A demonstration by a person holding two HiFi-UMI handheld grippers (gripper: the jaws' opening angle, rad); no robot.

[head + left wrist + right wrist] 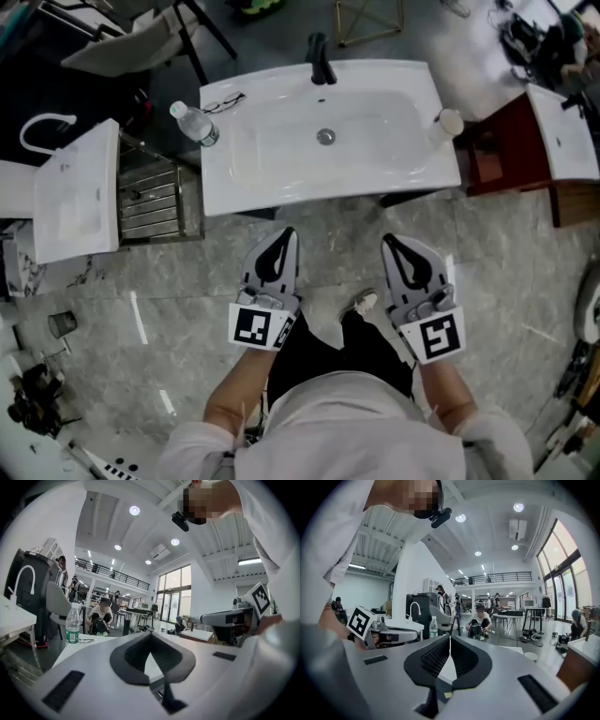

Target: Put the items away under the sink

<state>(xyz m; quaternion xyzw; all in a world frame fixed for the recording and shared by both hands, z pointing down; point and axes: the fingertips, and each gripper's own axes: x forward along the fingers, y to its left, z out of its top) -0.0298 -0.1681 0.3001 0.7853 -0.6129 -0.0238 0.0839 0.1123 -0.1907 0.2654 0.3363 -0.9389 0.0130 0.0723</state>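
Note:
A white sink (281, 178) with a black faucet (321, 61) stands in front of me. A clear water bottle (194, 124) (71, 624) (433, 627) stands on the sink's left rim, and a pair of glasses (222, 101) lies beside it. On the right rim sits a small white cup (450, 122) (530, 656). My left gripper (288, 233) (151, 633) and right gripper (387, 241) (450, 638) hover side by side just short of the sink's front edge. Both are shut with nothing between the jaws. The space under the sink is hidden.
A second white basin (75, 192) stands at the left, with a metal rack (150, 199) between it and the sink. A dark red cabinet (511, 150) is at the right. The person's shoe (363, 302) rests on the grey floor. People sit among tables farther back (479, 620).

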